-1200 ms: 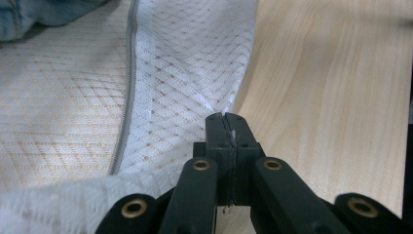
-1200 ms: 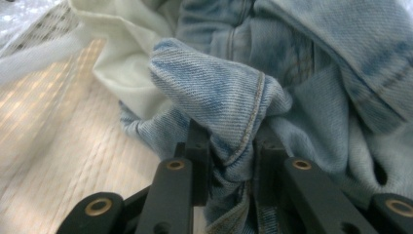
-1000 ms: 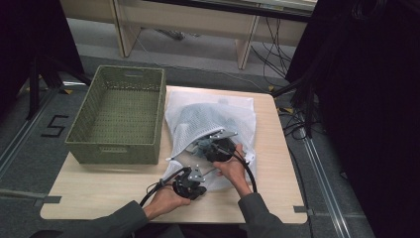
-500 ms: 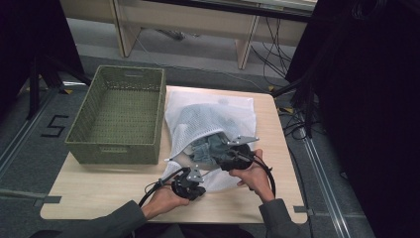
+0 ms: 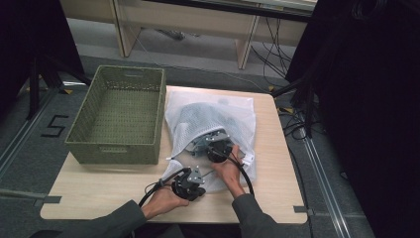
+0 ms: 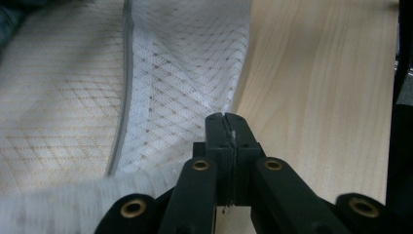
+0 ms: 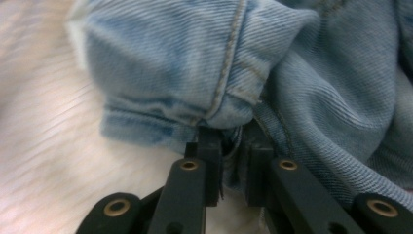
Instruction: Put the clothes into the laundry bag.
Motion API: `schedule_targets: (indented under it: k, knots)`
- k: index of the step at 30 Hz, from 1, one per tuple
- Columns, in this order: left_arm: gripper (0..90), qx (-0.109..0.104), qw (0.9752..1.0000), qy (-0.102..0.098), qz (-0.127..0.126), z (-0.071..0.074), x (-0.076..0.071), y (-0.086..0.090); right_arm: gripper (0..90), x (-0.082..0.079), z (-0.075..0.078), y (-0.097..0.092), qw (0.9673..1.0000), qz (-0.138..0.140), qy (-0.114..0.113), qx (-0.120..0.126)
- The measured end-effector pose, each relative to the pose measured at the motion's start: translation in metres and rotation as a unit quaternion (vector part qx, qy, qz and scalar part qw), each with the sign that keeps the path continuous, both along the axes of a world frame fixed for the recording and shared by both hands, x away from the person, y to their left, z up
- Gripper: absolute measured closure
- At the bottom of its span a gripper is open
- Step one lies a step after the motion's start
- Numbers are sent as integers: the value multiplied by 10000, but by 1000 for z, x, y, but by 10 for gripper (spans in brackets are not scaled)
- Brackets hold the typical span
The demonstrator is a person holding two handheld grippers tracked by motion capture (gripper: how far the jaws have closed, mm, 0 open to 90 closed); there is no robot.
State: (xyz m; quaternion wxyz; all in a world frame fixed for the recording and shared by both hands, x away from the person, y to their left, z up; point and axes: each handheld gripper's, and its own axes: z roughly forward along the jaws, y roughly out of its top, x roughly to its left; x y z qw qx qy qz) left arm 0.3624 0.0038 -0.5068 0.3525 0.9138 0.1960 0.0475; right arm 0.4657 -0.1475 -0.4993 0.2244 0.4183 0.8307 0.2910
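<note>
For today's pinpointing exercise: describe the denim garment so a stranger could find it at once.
Start at the wooden table; right of the green woven basket lies a white mesh bag. The denim garment sits inside it, pale blue with stitched seams, the one non-white fabric there.

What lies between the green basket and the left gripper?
In the high view, bare wooden table separates the green basket from the left gripper.

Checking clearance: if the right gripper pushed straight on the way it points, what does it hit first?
The light blue jeans: the right gripper has just been closing on a denim fold at the hem, inside the white mesh bag. More denim seems to lie straight behind.
</note>
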Motion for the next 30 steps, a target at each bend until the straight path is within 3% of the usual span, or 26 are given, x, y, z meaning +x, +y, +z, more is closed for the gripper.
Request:
schedule_targets:
  k: [2,5,6,7,9,10,13,15,16,18,19,20,21,23,24,25,26,27,30]
  knots:
    - [884,47,9999,-91,-57,1,0,0,808,7,0,-5,9998,-110,-156,42]
    - [883,0,10000,10,-7,0,0,0,788,7,0,-9,9997,-180,-158,104]
    - [881,12,10000,-26,-60,1,1,1,745,4,3,-15,9995,-78,-13,302]
    - [878,-23,10000,71,37,0,0,0,725,1,6,-15,9990,-98,126,429]
    - [852,-34,10000,33,3,1,1,0,703,-1,9,-19,9992,-4,73,405]
    - [836,-21,10000,22,-58,1,1,0,612,-8,19,-24,9983,131,115,549]
    - [788,-40,10000,55,-55,2,1,0,550,-19,29,-28,9972,355,200,624]
    - [730,-375,9991,154,105,9,-3,0,492,-31,45,-38,9966,353,23,745]
    - [676,-469,9987,144,117,11,-3,1,463,-33,53,-43,9950,338,-241,913]
    - [639,-530,9983,188,138,16,-5,4,440,-35,58,-47,9943,327,-275,973]
    - [571,-556,9982,161,174,23,-7,10,395,-41,71,-55,9914,147,-426,1229]
    - [542,-583,9980,133,202,27,-9,14,386,-42,75,-58,9912,113,-453,1242]
    - [511,-643,9976,100,231,31,-9,18,380,-43,78,-61,9900,66,-655,1249]
    - [475,-658,9972,40,347,39,-12,28,375,-42,84,-68,9890,64,-854,1206]
    - [465,-699,9968,2,393,42,-13,33,374,-41,86,-70,9887,15,-876,1214]
    - [457,-605,9976,-98,332,47,-12,40,381,-39,86,-71,9886,12,-895,1214]
    - [447,-681,9968,-121,410,49,-13,45,399,-40,87,-70,9885,-84,-882,1227]
    - [439,-706,9960,-51,541,51,-15,50,422,-38,87,-71,9885,-7,-944,1184]
    - [407,-648,9953,-89,714,55,-15,68,513,-32,89,-65,9896,191,-1016,1001]
